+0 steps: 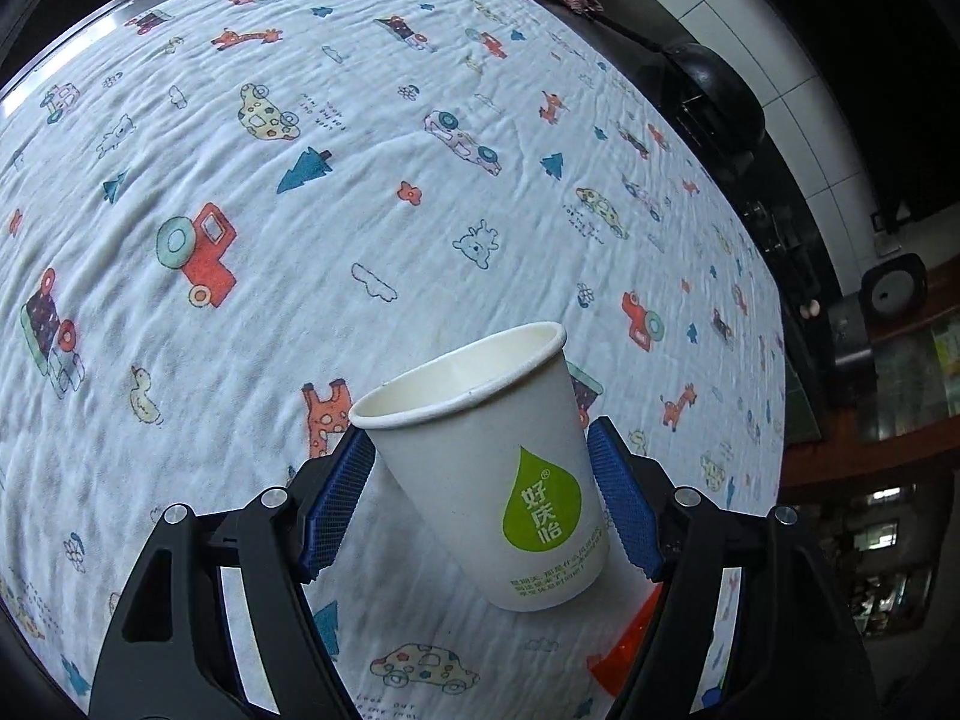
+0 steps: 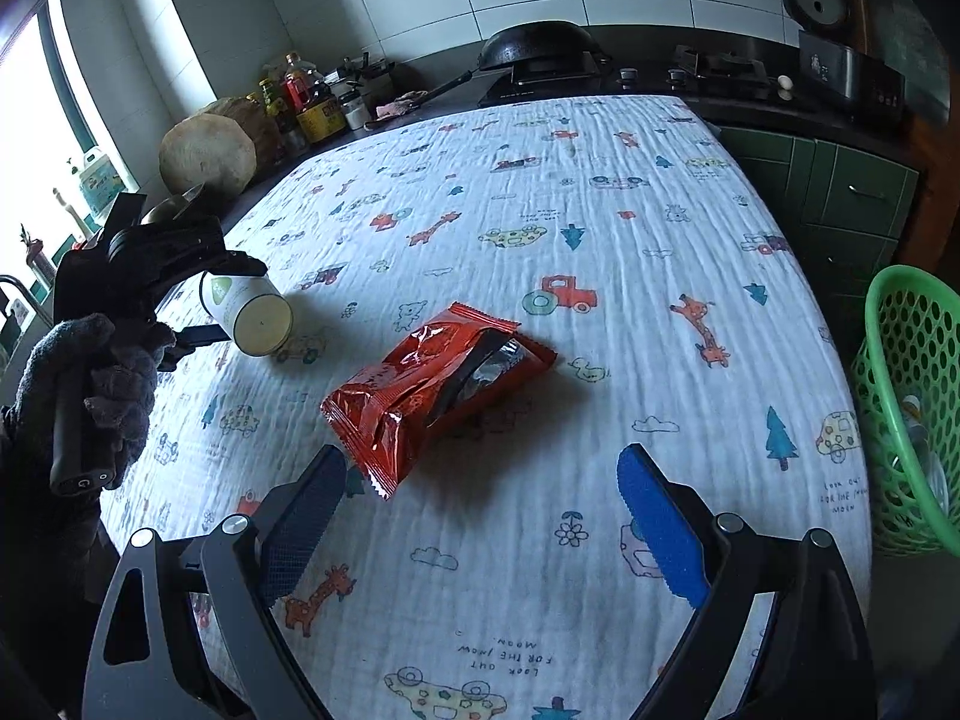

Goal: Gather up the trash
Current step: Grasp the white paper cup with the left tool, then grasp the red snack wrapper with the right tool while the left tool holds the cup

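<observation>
The left gripper [image 1: 480,498] is clenched on a white paper cup [image 1: 486,468] with a green drop logo, its blue pads [image 1: 621,510] pressed against the cup's two sides; the cup is tilted, its open mouth facing away from the camera, and held above the printed tablecloth [image 1: 300,210]; from the right wrist view the same cup [image 2: 249,315] hangs at the far left of the table, its round base turned toward the camera, with a dark-gloved hand [image 2: 90,384] on the gripper's handle below it. The right gripper [image 2: 483,528] has its jaws released and spread wide, hovering over the near edge of the cloth; nothing lies between the fingers [image 2: 660,534]. A crumpled red snack wrapper [image 2: 438,390] lies on the cloth near the table's middle, torn open on its right side, its near corner just beside the left finger of the right gripper; whether they touch, I cannot tell. A green mesh basket [image 2: 912,396] stands off the table's right edge, with some pale items inside, too blurred to name. At the far side, a black wok [image 2: 534,45] sits on a gas stove [image 2: 630,78]; bottles [image 2: 306,99] crowd the far left counter.
</observation>
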